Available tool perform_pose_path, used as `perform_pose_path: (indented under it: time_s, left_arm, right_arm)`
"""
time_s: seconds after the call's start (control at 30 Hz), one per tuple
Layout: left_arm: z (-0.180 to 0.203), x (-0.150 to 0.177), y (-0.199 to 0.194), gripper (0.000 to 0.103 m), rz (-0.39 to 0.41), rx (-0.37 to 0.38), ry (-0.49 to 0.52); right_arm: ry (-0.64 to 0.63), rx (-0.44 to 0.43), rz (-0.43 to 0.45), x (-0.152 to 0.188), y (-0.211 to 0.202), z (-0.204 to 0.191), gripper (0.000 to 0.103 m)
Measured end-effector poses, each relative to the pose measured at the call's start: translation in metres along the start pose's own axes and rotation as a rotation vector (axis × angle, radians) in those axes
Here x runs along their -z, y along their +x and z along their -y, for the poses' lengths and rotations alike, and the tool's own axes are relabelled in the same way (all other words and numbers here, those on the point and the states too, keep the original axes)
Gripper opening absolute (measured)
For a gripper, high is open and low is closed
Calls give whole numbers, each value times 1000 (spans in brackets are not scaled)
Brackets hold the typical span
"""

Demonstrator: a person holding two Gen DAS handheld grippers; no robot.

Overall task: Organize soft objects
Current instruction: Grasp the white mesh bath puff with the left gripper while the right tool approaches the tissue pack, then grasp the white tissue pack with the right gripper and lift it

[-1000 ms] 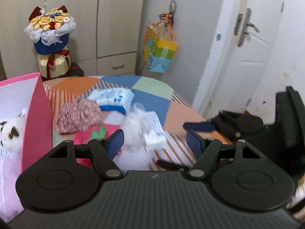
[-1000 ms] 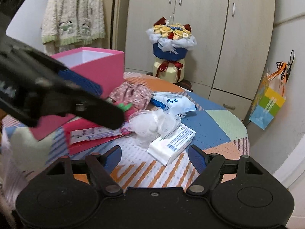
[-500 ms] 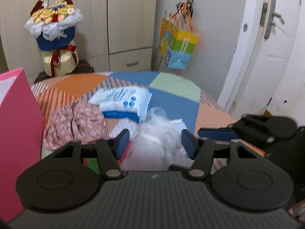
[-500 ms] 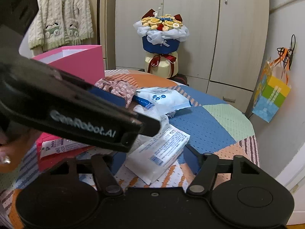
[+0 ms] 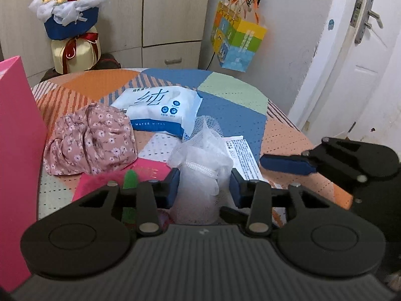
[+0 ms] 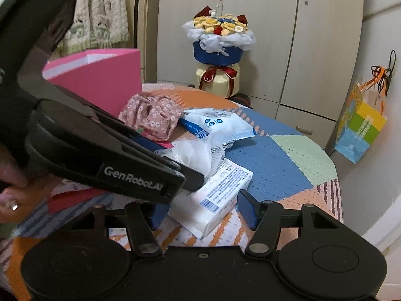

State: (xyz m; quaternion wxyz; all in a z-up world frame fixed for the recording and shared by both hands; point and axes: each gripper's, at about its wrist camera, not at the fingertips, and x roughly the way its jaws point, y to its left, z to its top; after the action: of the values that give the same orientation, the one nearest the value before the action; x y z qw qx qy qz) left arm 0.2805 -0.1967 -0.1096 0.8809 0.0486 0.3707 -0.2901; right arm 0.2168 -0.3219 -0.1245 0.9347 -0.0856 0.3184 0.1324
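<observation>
On my left wrist view the white mesh bath puff (image 5: 200, 168) sits between the pads of my left gripper (image 5: 204, 188), whose jaws stand apart on either side of it; whether the pads actually press it I cannot tell. The puff stands roughly upright, its netting tail trailing away from me toward the wet wipes pack (image 5: 160, 110), so its long axis runs along my fingers. It rests partly on the white tissue pack (image 6: 213, 198), whose long side angles away to the right across the table.

My right gripper (image 6: 198, 213) is spread wide with the near end of the tissue pack lying between its fingers, not clamped. The left gripper crosses the right view diagonally from the left, covering most of what lies under it.

Left of the puff lie the floral fabric bundle (image 5: 90, 138) and a pink flat packet (image 5: 120, 178) with a green tab, and beyond those the pink box (image 5: 17, 163) stands as a wall on the left. The patchwork table (image 5: 233, 92) shows bare cloth behind the wipes and toward its right rim, near the white door (image 5: 356, 57)
</observation>
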Motion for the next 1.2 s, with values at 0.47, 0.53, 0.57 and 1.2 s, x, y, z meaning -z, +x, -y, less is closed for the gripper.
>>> perform_pose_path:
  time_s: [0.47, 0.53, 0.57, 1.2]
  left_arm:
    - [5, 5, 6, 36, 18, -45, -8]
    - [4, 7, 7, 35, 20, -46, -18]
    - [3, 7, 7, 35, 25, -48, -32]
    - [12, 18, -30, 27, 162, -55, -26]
  right_arm:
    - [85, 32, -42, 6, 1, 32, 55]
    - [66, 26, -47, 2, 11, 27, 55]
    - [63, 29, -44, 0, 15, 26, 55]
    - [265, 92, 70, 22, -22, 23, 45]
